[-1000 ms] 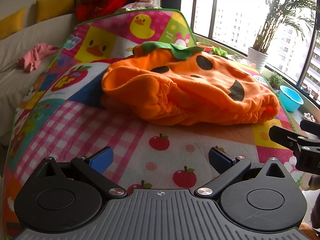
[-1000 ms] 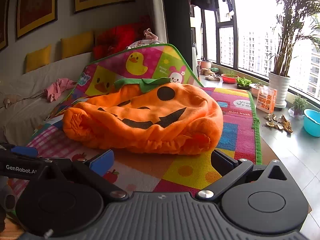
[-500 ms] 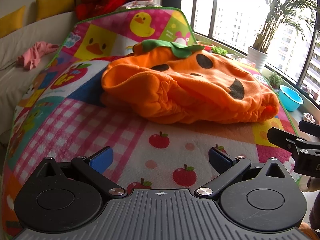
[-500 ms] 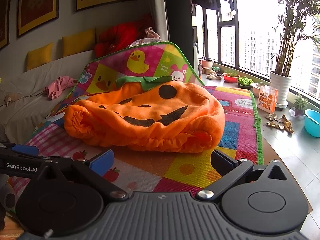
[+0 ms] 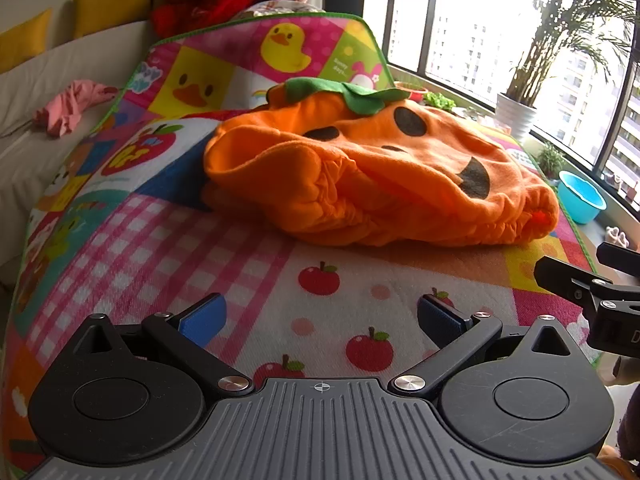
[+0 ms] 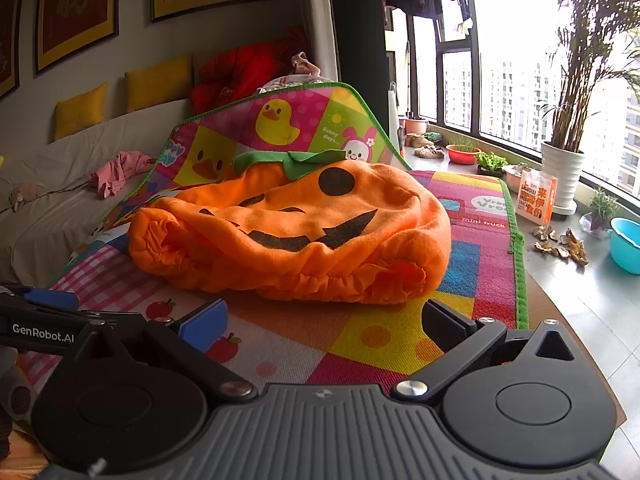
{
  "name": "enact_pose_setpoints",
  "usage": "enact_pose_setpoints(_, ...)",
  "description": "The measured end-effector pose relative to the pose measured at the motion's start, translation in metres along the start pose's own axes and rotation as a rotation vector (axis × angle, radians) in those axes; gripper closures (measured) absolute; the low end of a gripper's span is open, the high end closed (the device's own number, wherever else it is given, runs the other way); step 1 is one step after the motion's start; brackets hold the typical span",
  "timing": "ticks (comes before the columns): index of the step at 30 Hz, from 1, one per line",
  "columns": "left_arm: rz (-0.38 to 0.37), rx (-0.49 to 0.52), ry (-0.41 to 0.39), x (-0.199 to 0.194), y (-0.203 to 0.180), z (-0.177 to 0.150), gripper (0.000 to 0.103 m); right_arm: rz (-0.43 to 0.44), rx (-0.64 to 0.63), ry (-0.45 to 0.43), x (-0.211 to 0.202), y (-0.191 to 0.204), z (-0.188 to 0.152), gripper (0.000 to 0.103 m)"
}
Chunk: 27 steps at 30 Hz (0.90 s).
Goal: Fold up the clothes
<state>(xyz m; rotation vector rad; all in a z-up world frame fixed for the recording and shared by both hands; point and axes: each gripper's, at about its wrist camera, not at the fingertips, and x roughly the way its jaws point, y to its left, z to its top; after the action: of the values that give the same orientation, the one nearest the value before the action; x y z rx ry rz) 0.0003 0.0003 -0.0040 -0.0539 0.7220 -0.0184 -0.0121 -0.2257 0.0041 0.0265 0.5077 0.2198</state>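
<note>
Both tongs, left tongs (image 5: 320, 316) and right tongs (image 6: 322, 320), stand wide apart, holding nothing, near the orange pumpkin costume (image 5: 372, 184) on the colourful mat (image 5: 256, 280).

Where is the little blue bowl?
The blue bowl sits on the floor by the window at the right wrist view's far right, past the play mat, near the white plant pot.

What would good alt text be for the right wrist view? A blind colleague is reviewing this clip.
An orange pumpkin costume with a black jack-o'-lantern face and green leaf collar lies rumpled on a colourful play mat. The open right gripper hovers before it, empty, with the left gripper at the left edge.
</note>
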Motion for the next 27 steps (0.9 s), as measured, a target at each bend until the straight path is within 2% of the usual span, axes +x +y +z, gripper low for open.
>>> enact_pose_setpoints(27,-0.002,-0.003,0.004,0.0011,0.0012,0.0005,0.000,0.000,-0.002,0.010,0.0014,-0.0012,-0.0011,0.000)
